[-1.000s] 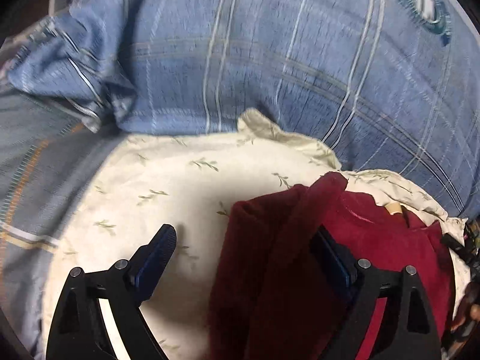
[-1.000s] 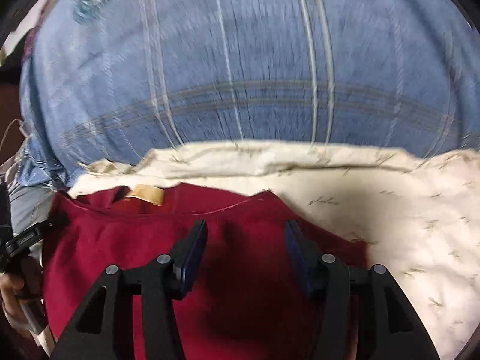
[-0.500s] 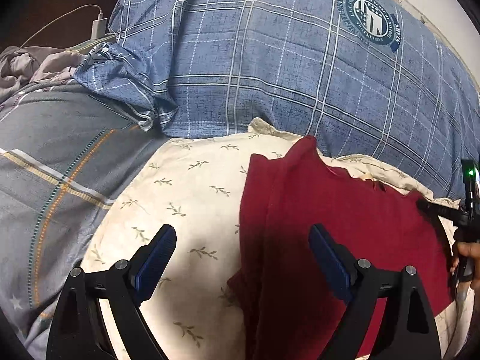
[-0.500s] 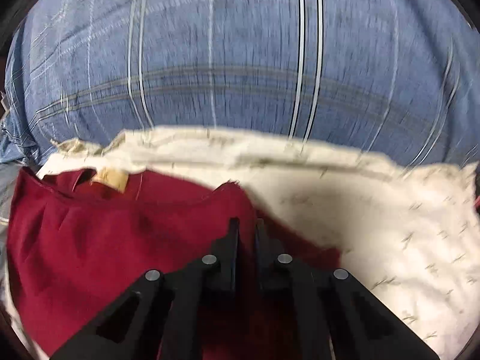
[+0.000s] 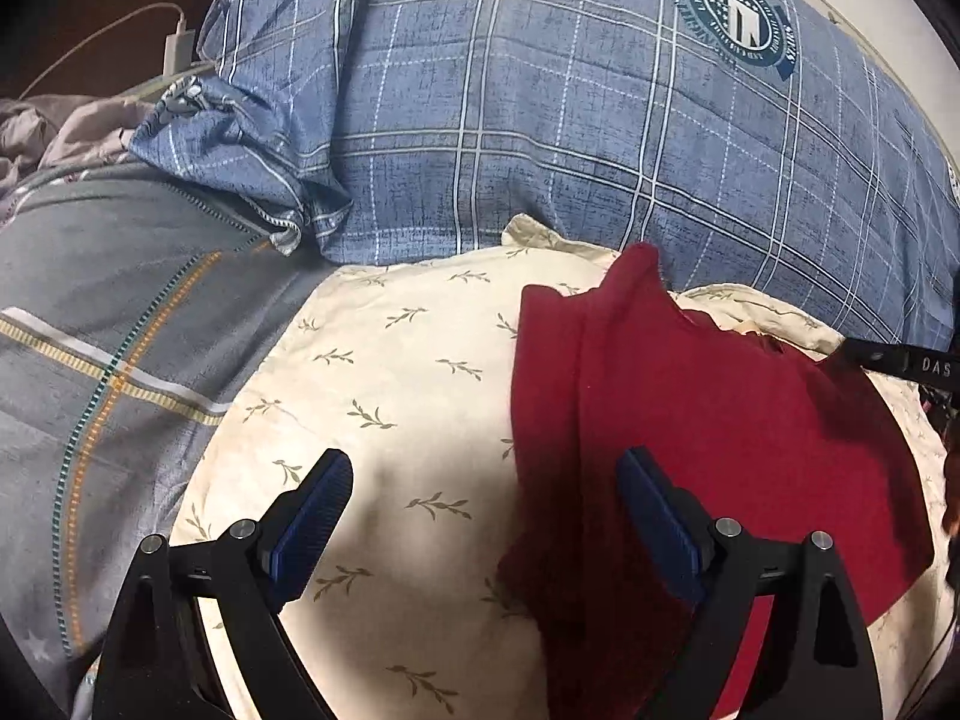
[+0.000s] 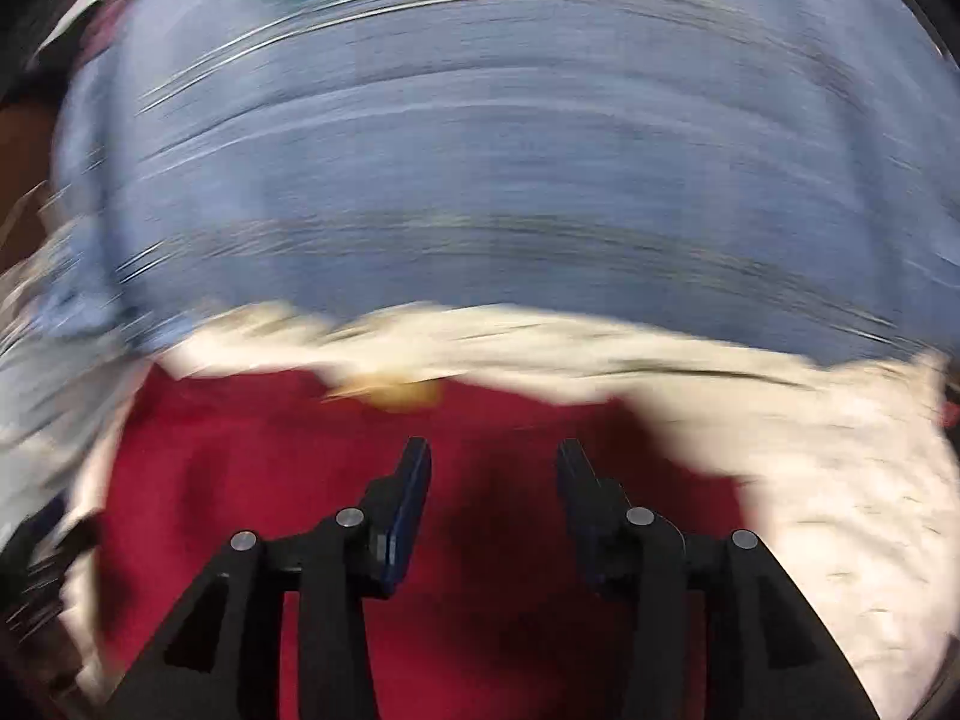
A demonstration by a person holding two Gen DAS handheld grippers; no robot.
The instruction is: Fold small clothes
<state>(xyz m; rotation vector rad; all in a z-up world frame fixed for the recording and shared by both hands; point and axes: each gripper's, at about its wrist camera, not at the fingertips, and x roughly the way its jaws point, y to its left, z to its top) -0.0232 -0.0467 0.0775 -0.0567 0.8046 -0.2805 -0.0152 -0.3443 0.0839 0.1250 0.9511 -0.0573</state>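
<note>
- Left wrist view sharp: dark red shirt (image 5: 708, 420) lies on cream leaf-print pillow (image 5: 384, 372), long axis running away from camera, collar end at far side beside blue plaid pillow (image 5: 540, 108); charger cable (image 5: 174, 48) far left.
- Left gripper (image 5: 483, 516) jaws wide open, empty, shirt's left edge under right jaw.
- Right wrist view blurred: right gripper (image 6: 495, 468) over shirt, jaws opening, nothing between; tan neck label (image 6: 402, 393) ahead.

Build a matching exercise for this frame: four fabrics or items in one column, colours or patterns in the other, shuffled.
Column one:
1. garment
2. pillow under it
3. big pillow behind
4. bedsheet at left

Column two:
A. cream with small leaf sprigs
B. grey with orange and white stripes
C. dark red
D. blue plaid with a round emblem

Pairs: 1-C, 2-A, 3-D, 4-B
</note>
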